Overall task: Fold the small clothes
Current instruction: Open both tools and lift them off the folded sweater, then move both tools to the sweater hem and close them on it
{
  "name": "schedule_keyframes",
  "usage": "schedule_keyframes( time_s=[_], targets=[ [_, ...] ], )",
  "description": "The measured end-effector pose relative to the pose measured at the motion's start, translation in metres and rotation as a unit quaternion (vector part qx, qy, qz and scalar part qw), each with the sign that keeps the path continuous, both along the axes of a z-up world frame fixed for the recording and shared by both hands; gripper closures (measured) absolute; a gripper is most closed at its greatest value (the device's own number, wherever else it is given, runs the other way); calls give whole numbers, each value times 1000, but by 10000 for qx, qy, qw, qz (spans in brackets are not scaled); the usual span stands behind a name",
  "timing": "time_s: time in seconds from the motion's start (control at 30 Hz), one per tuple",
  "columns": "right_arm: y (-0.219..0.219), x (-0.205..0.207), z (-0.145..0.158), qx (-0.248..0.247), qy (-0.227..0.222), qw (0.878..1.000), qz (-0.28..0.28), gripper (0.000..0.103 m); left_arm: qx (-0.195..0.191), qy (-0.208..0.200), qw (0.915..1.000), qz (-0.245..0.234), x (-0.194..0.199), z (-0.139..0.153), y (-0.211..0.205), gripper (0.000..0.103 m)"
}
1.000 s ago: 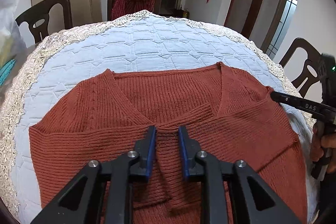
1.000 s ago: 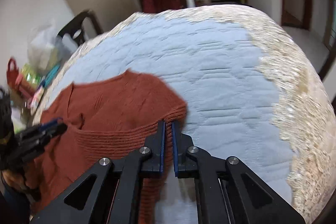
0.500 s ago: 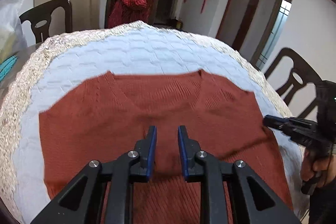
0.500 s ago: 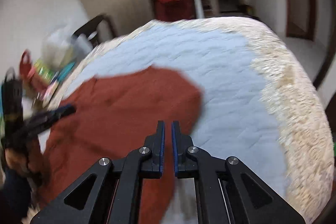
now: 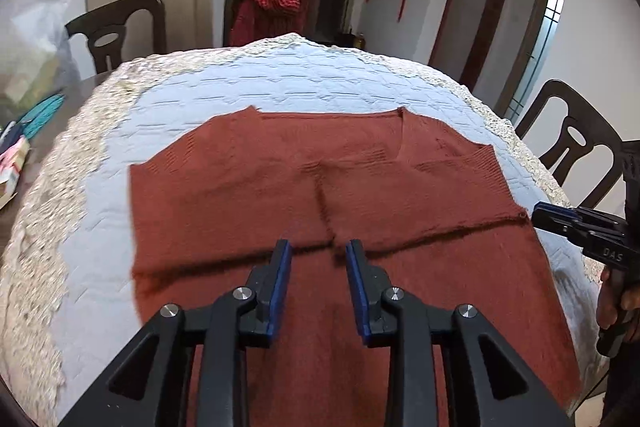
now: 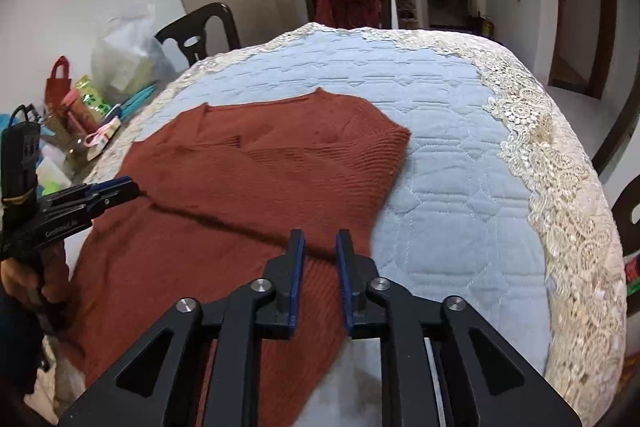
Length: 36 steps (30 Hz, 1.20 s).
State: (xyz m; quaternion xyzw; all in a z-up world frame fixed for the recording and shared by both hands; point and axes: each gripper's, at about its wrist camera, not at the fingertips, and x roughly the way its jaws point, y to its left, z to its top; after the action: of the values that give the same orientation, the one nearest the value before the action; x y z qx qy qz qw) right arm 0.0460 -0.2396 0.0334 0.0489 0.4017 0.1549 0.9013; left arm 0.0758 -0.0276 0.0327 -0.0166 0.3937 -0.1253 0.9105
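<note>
- The left tool [image 5: 318, 253] hangs over the middle of the rust-red knitted sweater [image 5: 304, 195], tilted down toward it. Its blue-padded jaws stand a narrow way apart and are opening; no cloth is pinched between them, and the folded edge of the knit lies just beyond the tips.
- The right tool [image 6: 320, 243] hangs over the sweater's edge on the person's right side, its jaws likewise narrowly parted and opening, gripping nothing. The knit shows through the gap below them.
- In the left wrist view the right tool appears at the right edge with its tips just beside the corner of the folded layer, a hand [image 5: 618, 301] around its grip.
- The sweater lies flat on the surface [image 5: 280, 87], which is covered by a pale blue quilted cloth [image 6: 440, 155] with a cream lace border [image 6: 560, 179]. Its lower part is folded up over the body, so a straight folded edge runs across it, and the V-neck points away from the tools.
- Dark wooden chairs [image 5: 116, 27] stand around the surface; one at the far side carries a red checked garment [image 5: 276, 1].
- Bags and small packages [image 6: 92, 95] crowd the left end of the surface, well apart from the sweater.
</note>
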Motion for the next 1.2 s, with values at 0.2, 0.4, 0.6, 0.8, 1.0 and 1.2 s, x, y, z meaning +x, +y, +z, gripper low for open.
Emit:
schedule_keyframes(
  time_s=[0.2,0.4,0.6,0.8,1.0,1.2],
  targets=[
    [13,-13,2,181,-1,9997,187,62,117,-114,9997,196,-25,4,12,64],
    [12,-29,0,291,75,9994,148,62,193,-161,9989,389,-45,3,25,59],
    [1,-52,-14,528,311,9981,1,60,214,-66,9979,610,-72,-7,44,55],
    [-4,-79,-31,793,536,9954,-97,58,14,243,9965,801,-101,-28,62,55],
    [-5,-100,-35,1373,676,9882,-8,58,-542,348,9952,740,-131,-31,72,54],
    [-5,-115,-40,1837,838,9793,152,58,-1090,466,9907,668,-149,-32,75,54]
  ],
)
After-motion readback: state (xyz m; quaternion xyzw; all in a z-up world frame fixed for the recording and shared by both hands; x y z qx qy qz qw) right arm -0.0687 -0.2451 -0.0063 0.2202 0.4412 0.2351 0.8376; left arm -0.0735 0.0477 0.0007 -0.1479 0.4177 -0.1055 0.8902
